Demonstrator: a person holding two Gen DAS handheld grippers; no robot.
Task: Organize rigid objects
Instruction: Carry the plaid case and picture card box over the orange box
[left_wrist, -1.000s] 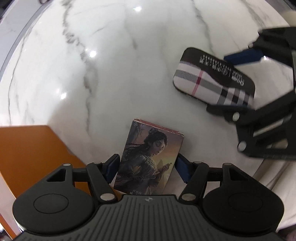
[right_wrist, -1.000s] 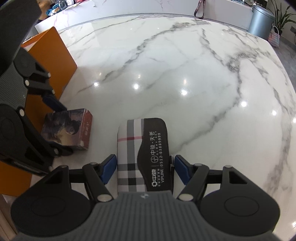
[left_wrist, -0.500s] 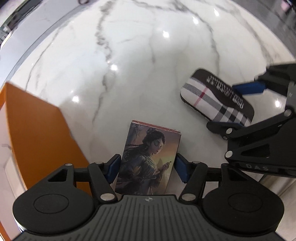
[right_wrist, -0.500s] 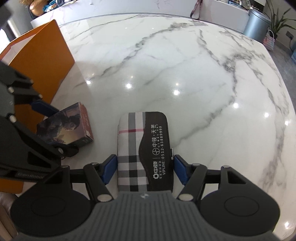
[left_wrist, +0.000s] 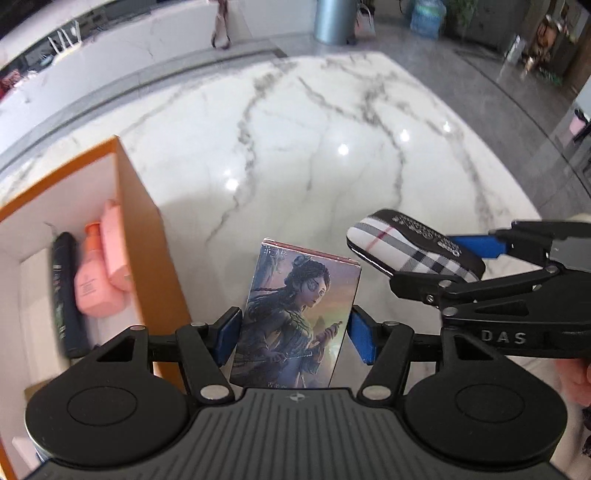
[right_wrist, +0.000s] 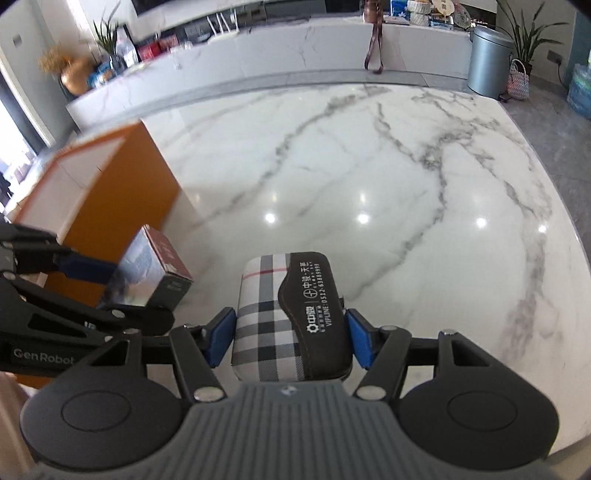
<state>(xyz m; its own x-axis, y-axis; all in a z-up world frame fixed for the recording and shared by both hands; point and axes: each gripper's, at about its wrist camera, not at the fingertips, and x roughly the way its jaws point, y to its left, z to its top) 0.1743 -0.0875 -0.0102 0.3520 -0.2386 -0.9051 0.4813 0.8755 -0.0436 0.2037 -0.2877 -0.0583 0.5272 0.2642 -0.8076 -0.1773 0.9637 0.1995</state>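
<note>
A card box with a painted figure (left_wrist: 299, 306) hangs above the marble table, and my left gripper (left_wrist: 295, 334) is shut on its two sides. Beside it on the right, a plaid glasses case with a black printed flap (right_wrist: 288, 314) is also lifted off the table. My right gripper (right_wrist: 290, 338) holds the case, its jaws still closing and both blue pads pressing on it. The right wrist view shows the card box (right_wrist: 151, 273) and left gripper (right_wrist: 118, 291) at the left. The left wrist view shows the case (left_wrist: 410, 243) and right gripper (left_wrist: 443, 264) at the right.
An open orange box (left_wrist: 140, 236) stands left of the held items, with two pink bottles (left_wrist: 99, 266) and a dark tube (left_wrist: 64, 291) inside. The white marble table (left_wrist: 295, 147) stretches beyond. A grey bin (right_wrist: 487, 59) and a counter stand past its far edge.
Both grippers have risen with their items, lifting them off the table. The left one has rolled and tipped up, so the orange box's inside now shows.
</note>
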